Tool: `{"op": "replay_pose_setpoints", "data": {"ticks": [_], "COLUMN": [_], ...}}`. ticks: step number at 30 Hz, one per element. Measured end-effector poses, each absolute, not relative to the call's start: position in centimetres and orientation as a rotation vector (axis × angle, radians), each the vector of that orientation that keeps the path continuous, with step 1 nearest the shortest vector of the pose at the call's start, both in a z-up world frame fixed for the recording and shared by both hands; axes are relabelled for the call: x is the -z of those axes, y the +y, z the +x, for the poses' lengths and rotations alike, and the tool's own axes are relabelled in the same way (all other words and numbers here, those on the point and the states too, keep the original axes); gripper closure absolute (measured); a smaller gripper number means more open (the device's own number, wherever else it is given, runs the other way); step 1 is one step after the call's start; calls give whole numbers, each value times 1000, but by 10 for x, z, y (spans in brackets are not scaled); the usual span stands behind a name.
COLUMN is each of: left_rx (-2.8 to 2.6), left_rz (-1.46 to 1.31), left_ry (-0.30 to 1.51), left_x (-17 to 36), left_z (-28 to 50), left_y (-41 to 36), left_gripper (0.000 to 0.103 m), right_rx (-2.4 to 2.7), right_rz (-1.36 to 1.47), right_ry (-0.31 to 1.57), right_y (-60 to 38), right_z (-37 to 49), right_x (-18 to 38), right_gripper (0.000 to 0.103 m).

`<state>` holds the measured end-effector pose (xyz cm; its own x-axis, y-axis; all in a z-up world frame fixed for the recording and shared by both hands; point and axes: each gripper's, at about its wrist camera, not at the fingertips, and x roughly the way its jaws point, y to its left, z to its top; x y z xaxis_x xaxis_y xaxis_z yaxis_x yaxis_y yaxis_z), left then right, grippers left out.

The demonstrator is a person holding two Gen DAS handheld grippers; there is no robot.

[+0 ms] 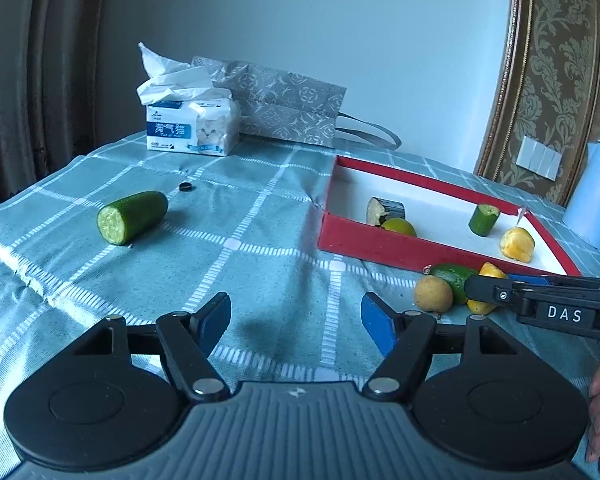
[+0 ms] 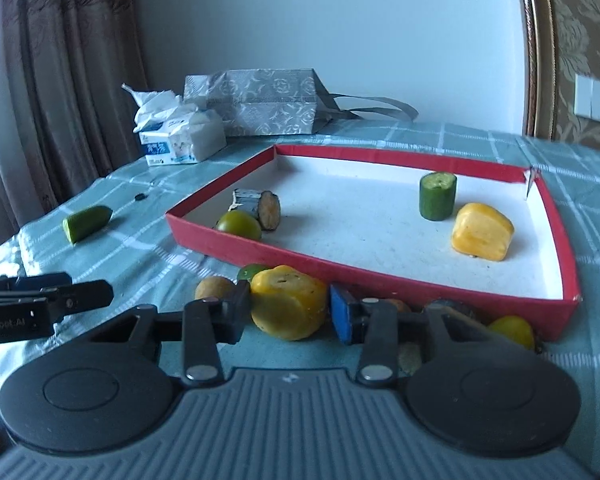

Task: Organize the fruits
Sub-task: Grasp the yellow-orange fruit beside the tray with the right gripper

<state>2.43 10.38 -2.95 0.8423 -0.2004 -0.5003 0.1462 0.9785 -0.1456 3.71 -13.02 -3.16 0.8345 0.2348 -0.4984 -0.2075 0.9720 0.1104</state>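
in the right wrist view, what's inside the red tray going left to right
round green fruit → dark-skinned cut chunk with a speckled brown face → upright green cucumber piece → yellow blocky pepper-like piece, all in the red-walled white-floored tray

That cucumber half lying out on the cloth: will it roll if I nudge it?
Probably. The cucumber half lies on its rounded side, so a sideways push would likely roll it. Its tapered end may make it curve. The skin looks smooth, possibly slippery; the left gripper is open and empty.

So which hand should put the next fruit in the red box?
The right gripper: its fingers sit on both sides of the yellow fruit piece, just outside the red box. The left gripper is open over bare cloth.
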Motion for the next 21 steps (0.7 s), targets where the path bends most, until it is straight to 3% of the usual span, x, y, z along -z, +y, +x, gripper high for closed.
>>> {"op": "replay_pose_setpoints", "data": {"ticks": [12,21], "left_rx": [281,369], "left_rz": [58,144], "left_ry": [500,521], "left_x": [15,21], "left_z": [28,39], "left_y": [51,21], "left_gripper": [32,31], "right_rx": [-203,-129], "right_rz": [177,267], "right_ry": [363,345], "right_y": [-176,-228], "right_z": [-22,-35], "right_x": [-1,5], "right_gripper": [63,63]}}
